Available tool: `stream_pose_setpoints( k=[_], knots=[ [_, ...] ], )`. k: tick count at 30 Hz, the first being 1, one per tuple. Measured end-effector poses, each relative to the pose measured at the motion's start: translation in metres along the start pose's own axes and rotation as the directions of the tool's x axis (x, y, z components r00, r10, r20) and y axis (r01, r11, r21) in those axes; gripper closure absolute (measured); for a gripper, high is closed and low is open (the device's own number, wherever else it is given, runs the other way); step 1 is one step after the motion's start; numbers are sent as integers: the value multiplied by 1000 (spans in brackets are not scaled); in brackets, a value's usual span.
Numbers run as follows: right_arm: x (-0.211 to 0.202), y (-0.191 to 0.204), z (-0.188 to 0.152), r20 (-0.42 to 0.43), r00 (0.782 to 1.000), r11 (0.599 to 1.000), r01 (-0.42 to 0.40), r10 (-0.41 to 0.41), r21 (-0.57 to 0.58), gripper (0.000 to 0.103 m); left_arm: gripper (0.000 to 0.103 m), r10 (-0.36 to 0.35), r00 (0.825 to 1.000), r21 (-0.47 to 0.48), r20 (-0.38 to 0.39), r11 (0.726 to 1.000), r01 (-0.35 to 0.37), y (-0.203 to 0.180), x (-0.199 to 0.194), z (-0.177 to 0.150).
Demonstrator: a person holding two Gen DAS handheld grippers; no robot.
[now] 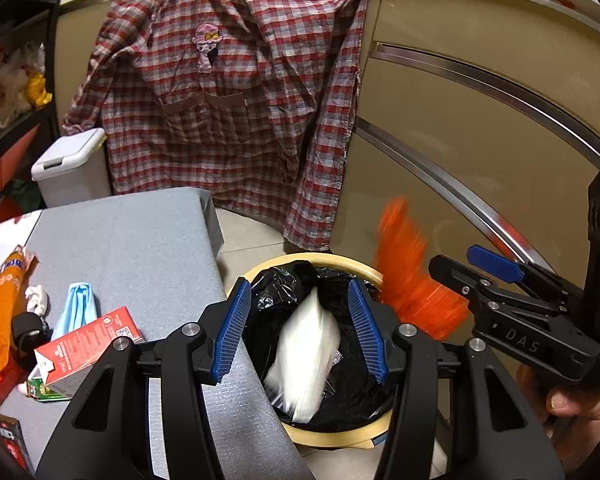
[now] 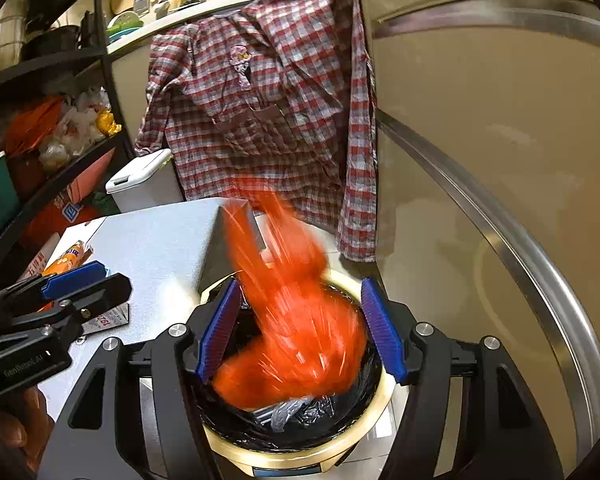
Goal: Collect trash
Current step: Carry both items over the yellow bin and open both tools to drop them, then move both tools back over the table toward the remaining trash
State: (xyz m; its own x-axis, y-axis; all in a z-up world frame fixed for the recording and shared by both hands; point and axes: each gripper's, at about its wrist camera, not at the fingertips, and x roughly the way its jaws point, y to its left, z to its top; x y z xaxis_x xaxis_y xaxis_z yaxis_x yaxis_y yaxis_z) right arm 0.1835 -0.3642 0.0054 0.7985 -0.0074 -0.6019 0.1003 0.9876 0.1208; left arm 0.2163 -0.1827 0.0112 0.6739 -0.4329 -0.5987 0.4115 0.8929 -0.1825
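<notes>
Left wrist view shows the left tool (image 1: 300, 330) released above the bin (image 1: 332, 438) as a white bag (image 1: 310, 356) drops in, while the right tool (image 2: 300, 332), also released, sheds an orange bag (image 2: 292, 344) that might snag the rim and spill onto the floor.

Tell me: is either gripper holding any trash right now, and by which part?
Neither. The left gripper stands open above a blurred white bag in the bin; the right gripper is open around a blurred orange bag.
</notes>
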Motion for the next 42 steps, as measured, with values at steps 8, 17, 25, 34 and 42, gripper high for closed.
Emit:
stream_pose_setpoints(
  k=[8,17,25,34,42],
  knots=[
    [-1,-3,0,16,1000,1000,1,-1,10,36,52,17,1000,-24,0,1000,-17,8,-2,-1],
    [-4,1,-1,40,999,1000,-7,7,5,36,52,36,999,-22,21,999,-35,16,-16,-1],
    [-11,17,-1,76,996,999,-37,37,0,46,52,74,996,-40,49,997,-72,47,-44,-5],
    [-16,58,-4,81,988,991,-136,135,15,72,52,134,987,-92,87,988,-126,95,-86,-5],
    [-6,131,-11,34,966,966,-257,257,-23,71,52,248,963,-192,102,955,-226,160,-125,-2]
  ],
)
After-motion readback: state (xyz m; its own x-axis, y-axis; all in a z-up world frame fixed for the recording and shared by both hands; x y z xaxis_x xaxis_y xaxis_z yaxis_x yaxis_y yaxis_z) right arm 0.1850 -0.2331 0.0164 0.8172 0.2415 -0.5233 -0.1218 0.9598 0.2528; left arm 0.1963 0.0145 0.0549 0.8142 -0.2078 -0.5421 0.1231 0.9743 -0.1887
